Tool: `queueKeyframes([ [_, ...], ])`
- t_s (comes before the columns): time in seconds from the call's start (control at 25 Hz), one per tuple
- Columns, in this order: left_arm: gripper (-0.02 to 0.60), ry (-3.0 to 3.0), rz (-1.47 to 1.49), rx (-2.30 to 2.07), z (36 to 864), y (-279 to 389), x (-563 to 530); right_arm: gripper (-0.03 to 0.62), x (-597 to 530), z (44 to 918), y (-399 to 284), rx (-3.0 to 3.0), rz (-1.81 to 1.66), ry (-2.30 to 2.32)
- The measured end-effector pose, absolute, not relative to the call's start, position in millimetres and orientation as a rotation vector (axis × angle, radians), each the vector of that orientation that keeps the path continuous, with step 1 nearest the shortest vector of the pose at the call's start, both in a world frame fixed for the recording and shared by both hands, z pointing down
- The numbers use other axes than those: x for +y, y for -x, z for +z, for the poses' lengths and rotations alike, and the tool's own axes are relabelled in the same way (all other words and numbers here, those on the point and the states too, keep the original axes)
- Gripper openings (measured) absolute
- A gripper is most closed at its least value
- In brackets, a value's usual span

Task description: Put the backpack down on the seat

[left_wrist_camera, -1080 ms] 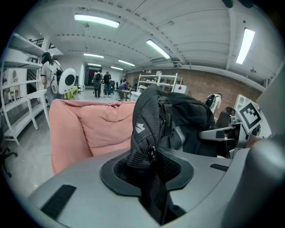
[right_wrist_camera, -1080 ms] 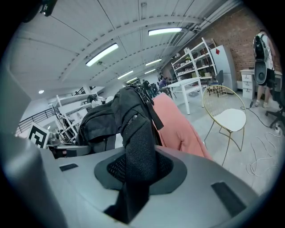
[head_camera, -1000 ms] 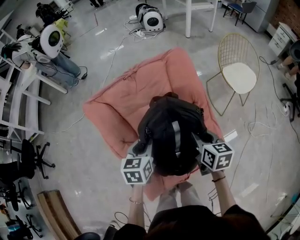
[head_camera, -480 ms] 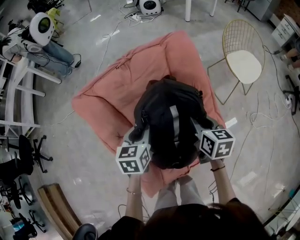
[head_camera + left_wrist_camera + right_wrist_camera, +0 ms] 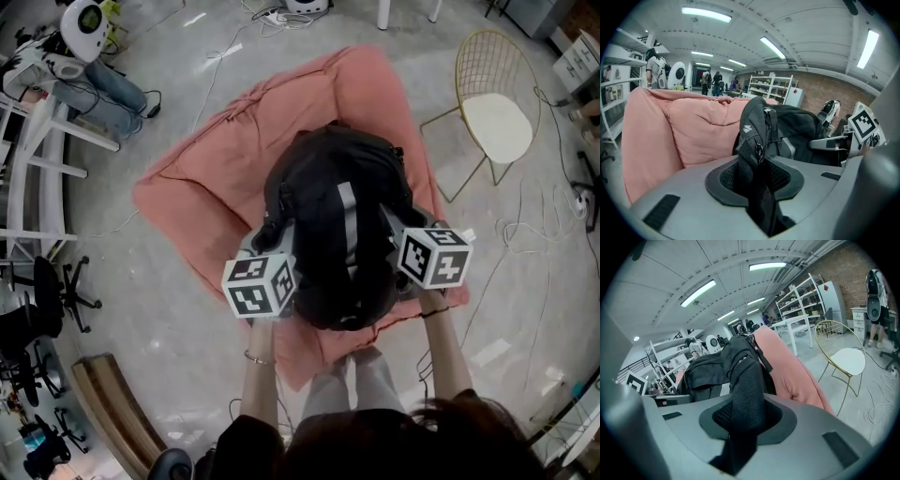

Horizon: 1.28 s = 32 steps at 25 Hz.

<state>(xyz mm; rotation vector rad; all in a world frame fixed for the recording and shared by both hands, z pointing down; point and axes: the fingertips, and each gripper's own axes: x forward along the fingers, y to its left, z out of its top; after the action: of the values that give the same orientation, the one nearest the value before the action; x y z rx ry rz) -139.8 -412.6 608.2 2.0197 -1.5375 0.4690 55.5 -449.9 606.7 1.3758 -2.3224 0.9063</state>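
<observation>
Black backpack (image 5: 333,225): is hanging between the two grippers, directly over the pink seat (image 5: 216,178), with its grey centre stripe facing up toward the head camera. Whether its underside is touching the cushion cannot be told.
Left gripper (image 5: 757,176): is clenching a black mesh shoulder strap (image 5: 754,136), with the jaws pressing the webbing from both sides. In the head view it is sitting at the backpack's left flank (image 5: 270,246).
Right gripper (image 5: 740,423): is grasping the other strap (image 5: 746,380), a padded mesh band that is filling the gap between its jaws. In the head view it is sitting at the backpack's right flank (image 5: 398,234).
Seat: soft and wrinkled, it is lying on the grey floor (image 5: 169,309). Its padded back is rising just behind the backpack in both gripper views.
Arms: two bare forearms are reaching forward from the bottom of the head view, one behind each marker cube.
Wire chair (image 5: 492,122): gold-framed with a white pad, it is standing to the right of the pink cushion and apart from it.
Cables (image 5: 548,234): are trailing across the floor near the wire chair.
Shelving (image 5: 37,187): a white frame is standing along the left edge, with a black office chair (image 5: 47,300) just below it in the head view.
</observation>
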Motion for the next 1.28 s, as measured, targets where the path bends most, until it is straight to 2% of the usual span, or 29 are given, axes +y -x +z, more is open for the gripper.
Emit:
queueKeyframes([
  [0.28, 0.104, -1.99, 0.447, -1.577, 618.5, 145.1, -425.4, 0.078, -464.1, 616.1, -54.2, -2.308, 0.892, -1.405],
  [0.92, 0.152, -1.913, 0.41, -1.687, 638.8, 162.1, -458.6, 0.143, -498.2, 632.9, -53.9, -2.268, 0.853, -1.47],
  [1.04, 0.171, -1.89, 0.417, -1.695, 640.1, 163.8, -458.6, 0.184, -499.5, 634.4, -57.0, -2.244, 0.849, -1.505],
  [1.28, 0.284, -1.873, 0.401, -1.706, 640.4, 163.9, -458.9, 0.221, -502.7, 634.6, -62.1, -2.237, 0.843, -1.535],
])
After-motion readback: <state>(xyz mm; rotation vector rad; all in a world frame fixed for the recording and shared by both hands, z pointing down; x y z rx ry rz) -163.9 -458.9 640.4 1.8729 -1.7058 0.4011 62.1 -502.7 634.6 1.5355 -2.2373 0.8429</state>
